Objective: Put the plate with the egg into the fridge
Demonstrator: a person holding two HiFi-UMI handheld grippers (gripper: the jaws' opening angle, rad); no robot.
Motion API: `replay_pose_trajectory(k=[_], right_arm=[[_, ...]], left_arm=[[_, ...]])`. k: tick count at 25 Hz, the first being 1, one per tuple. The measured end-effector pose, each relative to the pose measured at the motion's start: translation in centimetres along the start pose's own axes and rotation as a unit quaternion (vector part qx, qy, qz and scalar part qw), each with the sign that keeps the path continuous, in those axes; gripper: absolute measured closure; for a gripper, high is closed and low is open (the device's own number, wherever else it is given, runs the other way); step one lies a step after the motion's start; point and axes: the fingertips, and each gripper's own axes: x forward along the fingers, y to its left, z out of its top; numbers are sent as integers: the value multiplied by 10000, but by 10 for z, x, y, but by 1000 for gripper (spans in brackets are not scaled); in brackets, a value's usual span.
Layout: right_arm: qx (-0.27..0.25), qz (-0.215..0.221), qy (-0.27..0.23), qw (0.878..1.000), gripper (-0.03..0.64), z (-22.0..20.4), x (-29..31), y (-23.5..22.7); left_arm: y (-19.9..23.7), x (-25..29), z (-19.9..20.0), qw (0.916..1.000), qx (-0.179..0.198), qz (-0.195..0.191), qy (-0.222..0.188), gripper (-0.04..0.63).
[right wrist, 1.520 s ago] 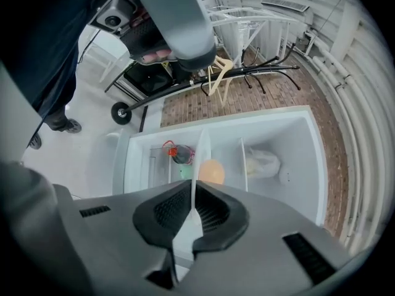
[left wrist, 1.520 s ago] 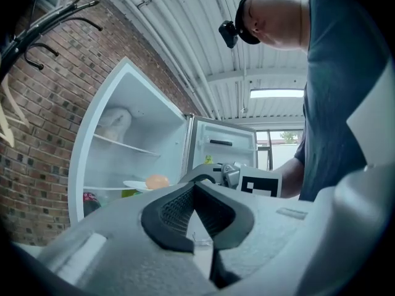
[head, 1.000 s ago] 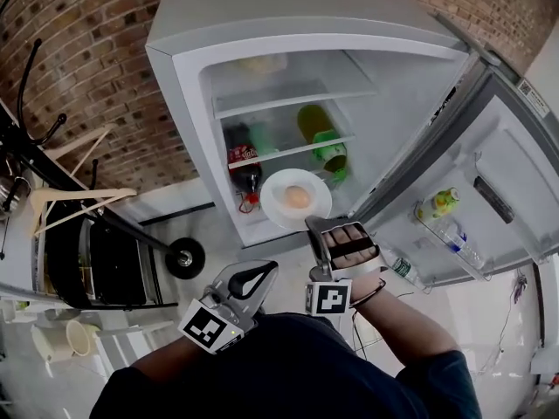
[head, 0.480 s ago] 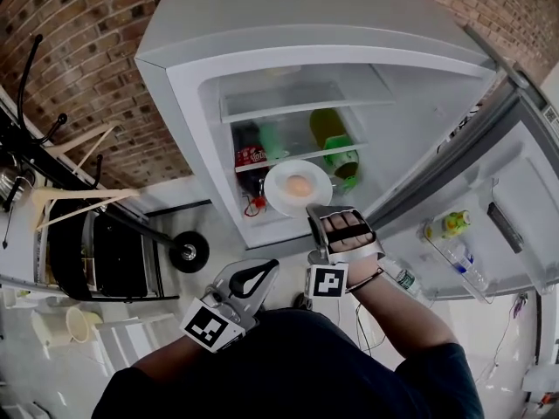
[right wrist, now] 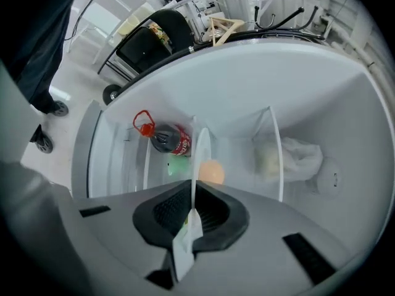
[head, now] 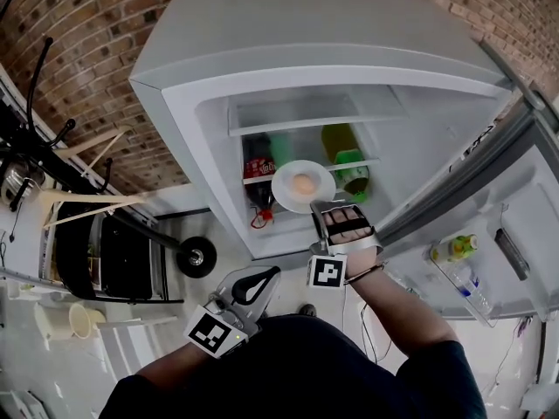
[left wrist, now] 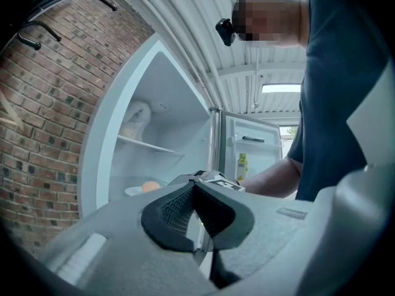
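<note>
A white plate carries a tan egg. My right gripper is shut on the plate's near rim and holds it level at the open fridge's mouth, by the middle shelf. The right gripper view shows the plate edge-on between the pads, with the egg on it. My left gripper hangs low by the person's body, jaws together with nothing in them. In the left gripper view the plate and egg appear small and far off.
A dark cola bottle and green bottles stand inside the fridge. A bagged item lies on the upper shelf. The open door at right holds bottles. A black wheeled cart stands at left by the brick wall.
My right gripper has carried the plate and egg forward, from in front of the lower shelf into the fridge's mouth. The left gripper has stayed low.
</note>
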Motion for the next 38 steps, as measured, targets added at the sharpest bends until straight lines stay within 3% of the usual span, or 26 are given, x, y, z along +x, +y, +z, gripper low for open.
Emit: replay_pose_trajectory(k=[19, 27, 38], right_arm=[[-233, -4, 160, 9996, 595, -12, 79, 0], [-387, 469, 271, 9978, 589, -14, 98, 9], [-359, 541, 342, 9973, 567, -16, 109, 15]], left_arm=[[17, -9, -7, 9992, -106, 360, 159, 592], [19, -15, -11, 9985, -163, 483, 206, 592], [18, -17, -11, 9984, -180, 495, 188, 592]])
